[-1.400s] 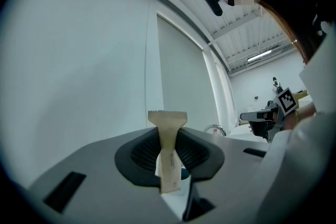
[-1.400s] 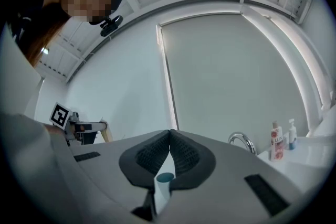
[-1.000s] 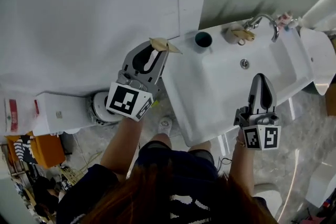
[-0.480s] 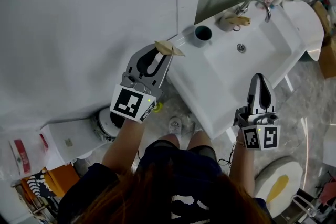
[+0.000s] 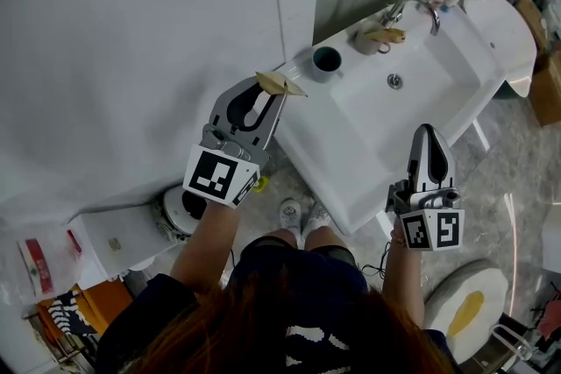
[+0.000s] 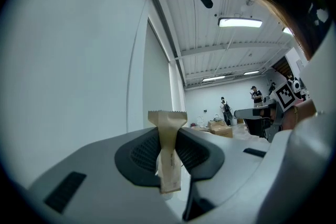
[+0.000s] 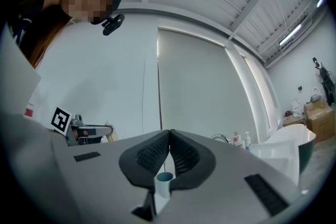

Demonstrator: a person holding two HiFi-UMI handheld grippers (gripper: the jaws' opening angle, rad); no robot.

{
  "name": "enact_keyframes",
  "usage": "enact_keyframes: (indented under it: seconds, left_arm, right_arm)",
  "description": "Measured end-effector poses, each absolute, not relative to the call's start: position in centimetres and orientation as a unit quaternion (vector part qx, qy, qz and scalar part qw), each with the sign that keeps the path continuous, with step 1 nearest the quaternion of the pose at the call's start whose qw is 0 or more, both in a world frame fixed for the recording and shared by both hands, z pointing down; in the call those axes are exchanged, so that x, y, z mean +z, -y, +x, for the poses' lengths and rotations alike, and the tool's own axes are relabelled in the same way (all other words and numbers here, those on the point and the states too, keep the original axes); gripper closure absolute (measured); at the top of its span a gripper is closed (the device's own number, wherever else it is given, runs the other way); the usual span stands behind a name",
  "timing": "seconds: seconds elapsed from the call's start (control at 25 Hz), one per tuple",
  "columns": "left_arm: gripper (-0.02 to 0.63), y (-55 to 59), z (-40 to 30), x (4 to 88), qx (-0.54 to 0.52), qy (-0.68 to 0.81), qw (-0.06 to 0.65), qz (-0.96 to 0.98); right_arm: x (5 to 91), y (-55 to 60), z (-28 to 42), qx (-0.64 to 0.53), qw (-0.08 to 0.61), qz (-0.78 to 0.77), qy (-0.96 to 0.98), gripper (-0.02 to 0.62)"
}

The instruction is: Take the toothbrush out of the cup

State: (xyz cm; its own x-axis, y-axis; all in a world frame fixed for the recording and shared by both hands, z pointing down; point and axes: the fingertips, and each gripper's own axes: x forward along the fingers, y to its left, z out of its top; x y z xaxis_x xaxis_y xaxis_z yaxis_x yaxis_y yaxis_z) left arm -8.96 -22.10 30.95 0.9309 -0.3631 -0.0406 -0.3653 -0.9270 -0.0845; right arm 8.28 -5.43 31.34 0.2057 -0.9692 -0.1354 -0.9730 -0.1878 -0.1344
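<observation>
A white cup point(image 5: 326, 61) with a teal inside stands on the far left corner of the white sink point(image 5: 372, 131); nothing shows sticking out of it. My left gripper point(image 5: 272, 84) is just left of that corner, shut on a flat tan paper-wrapped toothbrush point(image 5: 281, 82). In the left gripper view the tan packet point(image 6: 169, 149) stands upright between the pads, its zigzag top above them. My right gripper point(image 5: 429, 134) hangs over the sink's near rim, shut and empty. Through the right gripper view the cup point(image 7: 163, 182) shows small beneath the closed tips point(image 7: 169, 135).
A chrome faucet point(image 5: 412, 6) and a tan object point(image 5: 377, 37) sit at the sink's back. A white wall fills the upper left. On the floor are a white box point(image 5: 114, 236), a round white unit point(image 5: 180, 210) and a white-and-yellow oval point(image 5: 465, 306). People stand far off.
The head view has swung, so the sink now sits higher and more to the right. My right gripper has drifted toward the sink's near rim. The left gripper keeps its hold on the tan packet.
</observation>
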Motion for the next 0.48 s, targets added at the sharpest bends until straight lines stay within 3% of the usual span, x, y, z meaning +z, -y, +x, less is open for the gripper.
enact_keyframes:
  seconds: [0.48]
  left_arm:
    - [0.512, 20.2, -5.1, 30.1, 0.02, -0.22, 0.043, -0.974]
  right_arm:
    - [32.0, 5.7, 12.8, -0.001, 0.091, -0.735, -0.672, 0.581]
